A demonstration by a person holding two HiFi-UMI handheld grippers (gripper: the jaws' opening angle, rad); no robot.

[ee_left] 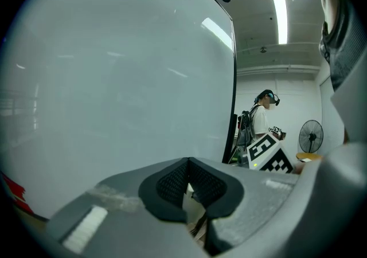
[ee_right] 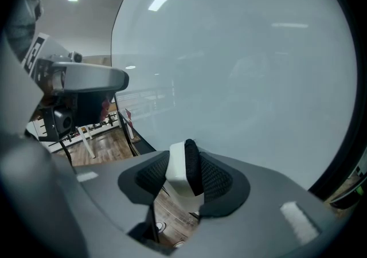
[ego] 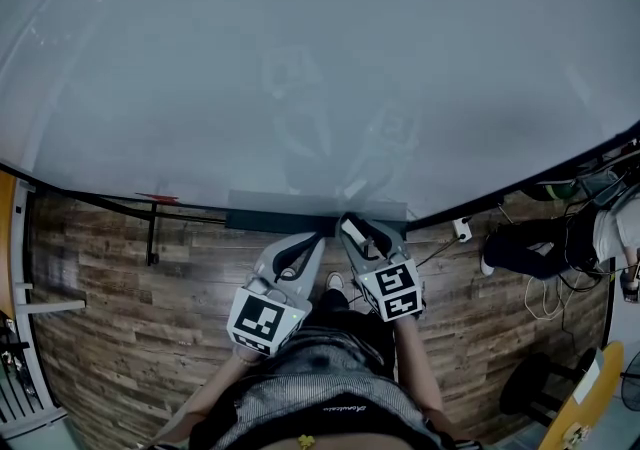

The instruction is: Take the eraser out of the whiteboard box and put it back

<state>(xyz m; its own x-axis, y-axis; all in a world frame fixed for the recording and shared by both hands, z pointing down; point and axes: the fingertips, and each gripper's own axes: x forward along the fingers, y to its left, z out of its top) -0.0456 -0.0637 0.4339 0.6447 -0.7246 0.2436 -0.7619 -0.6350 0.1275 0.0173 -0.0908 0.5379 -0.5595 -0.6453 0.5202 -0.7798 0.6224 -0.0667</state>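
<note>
A large whiteboard fills the head view, with a grey tray box along its lower edge. My right gripper sits just in front of that box, shut on the eraser. In the right gripper view the eraser stands upright between the black pads, white body to the left and black felt to the right. My left gripper hovers beside it, to the left, a little before the box. Its pads meet at the tips with nothing between them.
Wooden floor lies below the board, with a black stand leg at the left. Cables and a plug socket lie at the right. A red mark sits at the board's lower edge. Another person and a fan stand beyond the board.
</note>
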